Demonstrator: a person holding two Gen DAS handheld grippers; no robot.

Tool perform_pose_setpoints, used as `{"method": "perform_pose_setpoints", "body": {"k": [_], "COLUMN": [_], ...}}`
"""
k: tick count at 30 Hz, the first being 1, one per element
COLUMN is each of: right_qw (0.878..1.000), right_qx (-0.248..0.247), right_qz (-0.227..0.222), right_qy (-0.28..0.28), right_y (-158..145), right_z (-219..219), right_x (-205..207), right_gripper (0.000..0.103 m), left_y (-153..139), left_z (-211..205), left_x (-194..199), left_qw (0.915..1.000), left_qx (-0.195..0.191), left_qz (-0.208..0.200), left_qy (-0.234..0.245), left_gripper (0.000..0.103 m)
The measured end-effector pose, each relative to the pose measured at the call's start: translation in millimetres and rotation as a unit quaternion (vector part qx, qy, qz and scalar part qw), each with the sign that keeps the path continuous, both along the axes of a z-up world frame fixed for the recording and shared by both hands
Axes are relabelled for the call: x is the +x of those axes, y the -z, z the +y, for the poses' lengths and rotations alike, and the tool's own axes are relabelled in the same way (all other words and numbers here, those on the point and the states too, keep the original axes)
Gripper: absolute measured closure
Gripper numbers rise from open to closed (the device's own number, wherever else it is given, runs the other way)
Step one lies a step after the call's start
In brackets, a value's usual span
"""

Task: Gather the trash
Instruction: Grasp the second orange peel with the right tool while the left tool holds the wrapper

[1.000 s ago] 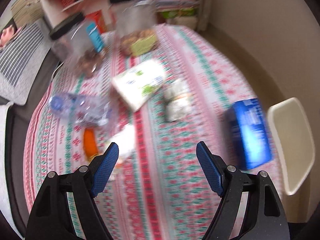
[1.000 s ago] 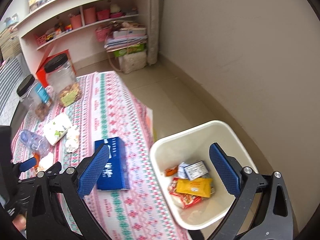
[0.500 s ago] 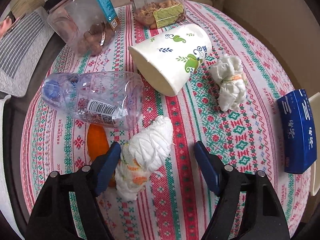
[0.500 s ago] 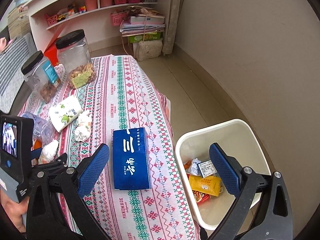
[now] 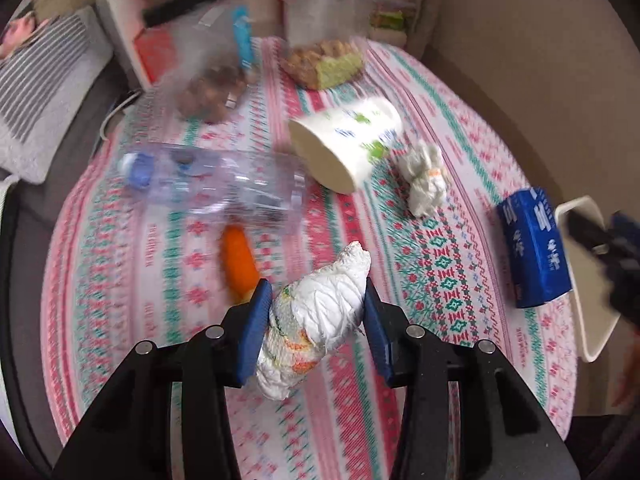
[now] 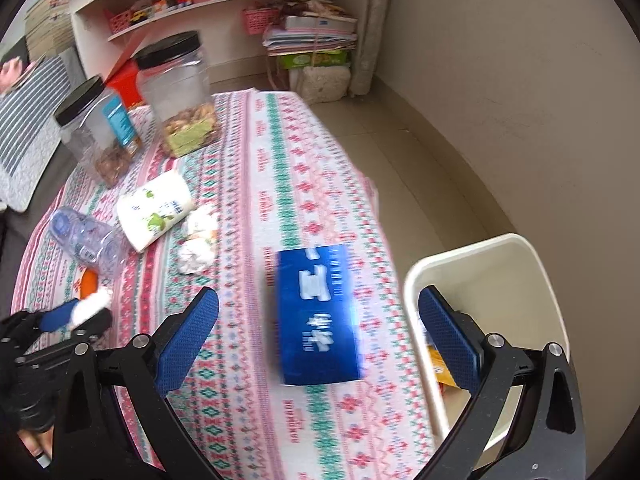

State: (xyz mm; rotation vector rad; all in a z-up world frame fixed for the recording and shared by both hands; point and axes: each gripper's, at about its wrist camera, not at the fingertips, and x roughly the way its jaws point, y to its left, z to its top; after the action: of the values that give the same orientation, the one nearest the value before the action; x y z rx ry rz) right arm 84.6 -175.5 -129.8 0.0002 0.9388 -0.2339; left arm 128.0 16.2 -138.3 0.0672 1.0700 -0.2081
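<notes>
My left gripper (image 5: 314,320) is shut on a crumpled white tissue wad (image 5: 320,320), held above the patterned tablecloth (image 5: 440,260). It also shows in the right wrist view (image 6: 92,304). A second tissue wad (image 5: 424,184), a tipped paper cup (image 5: 348,148), an empty plastic bottle (image 5: 216,184) and an orange wrapper (image 5: 240,268) lie on the table. My right gripper (image 6: 318,336) is open and empty above a blue box (image 6: 318,316). The white trash bin (image 6: 540,280) stands at the table's right end with wrappers inside.
Two black-lidded clear jars (image 6: 176,96) (image 6: 96,132) of snacks stand at the table's far side. A shelf unit (image 6: 208,4) and stacked papers (image 6: 312,32) are behind. A striped cushion (image 5: 44,80) lies left. The wall (image 6: 520,80) is to the right.
My left gripper closed on the tissue wad and lifted it off the cloth. My right gripper moved left, over the blue box, still open.
</notes>
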Motion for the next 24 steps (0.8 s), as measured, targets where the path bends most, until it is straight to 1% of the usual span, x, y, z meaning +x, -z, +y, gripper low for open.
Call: {"method": "perform_pose_setpoints", "body": {"k": [2, 4, 6, 9, 12, 14, 15, 18, 19, 21, 22, 24], "right_qw": [1.0, 0.998, 0.996, 0.991, 0.986, 0.985, 0.985, 0.986, 0.986, 0.985, 0.985, 0.983], "right_qx": [0.013, 0.029, 0.035, 0.046, 0.037, 0.029, 0.033, 0.066, 0.073, 0.074, 0.07, 0.065], "right_qz": [0.007, 0.013, 0.023, 0.03, 0.029, 0.029, 0.029, 0.032, 0.034, 0.036, 0.036, 0.045], "right_qy": [-0.02, -0.048, -0.083, -0.122, -0.158, -0.167, -0.165, -0.149, -0.147, -0.149, -0.153, -0.167], "right_y": [6.1, 11.9, 20.1, 32.5, 45.0, 53.0, 56.9, 68.6, 72.8, 78.8, 81.0, 86.8], "right_z": [15.4, 34.1, 60.2, 95.3, 133.0, 150.2, 155.8, 168.1, 173.7, 182.7, 189.0, 201.3], "right_x": [4.8, 8.9, 11.6, 12.3, 12.6, 15.1, 18.4, 31.2, 36.8, 42.7, 45.0, 50.7], "right_gripper": [0.007, 0.007, 0.007, 0.007, 0.007, 0.007, 0.007, 0.009, 0.011, 0.014, 0.017, 0.028], "left_y": [-11.6, -23.9, -31.5, -37.3, -38.2, -38.3, -37.5, -37.1, -36.9, -36.9, -36.8, -34.5], "left_z": [14.8, 33.1, 50.2, 79.8, 104.0, 117.2, 124.1, 139.0, 143.6, 150.9, 153.3, 159.1], "left_x": [-6.6, -12.4, -13.8, -11.4, -9.2, -10.3, -10.2, -9.2, -9.5, -8.2, -8.2, -7.4], "left_qw": [0.9998, 0.9987, 0.9969, 0.9941, 0.9918, 0.9907, 0.99, 0.988, 0.9875, 0.9868, 0.9865, 0.9859], "left_qx": [-0.002, 0.016, 0.023, 0.012, 0.006, 0.004, 0.002, -0.007, -0.011, -0.014, -0.015, -0.017], "left_qz": [-0.011, -0.028, -0.041, -0.045, -0.04, -0.038, -0.036, -0.031, -0.031, -0.031, -0.031, -0.028], "left_qy": [-0.015, -0.039, -0.063, -0.098, -0.121, -0.131, -0.137, -0.151, -0.154, -0.158, -0.16, -0.164], "left_gripper": [0.058, 0.058, 0.058, 0.058, 0.058, 0.057, 0.057, 0.057, 0.057, 0.057, 0.057, 0.057]}}
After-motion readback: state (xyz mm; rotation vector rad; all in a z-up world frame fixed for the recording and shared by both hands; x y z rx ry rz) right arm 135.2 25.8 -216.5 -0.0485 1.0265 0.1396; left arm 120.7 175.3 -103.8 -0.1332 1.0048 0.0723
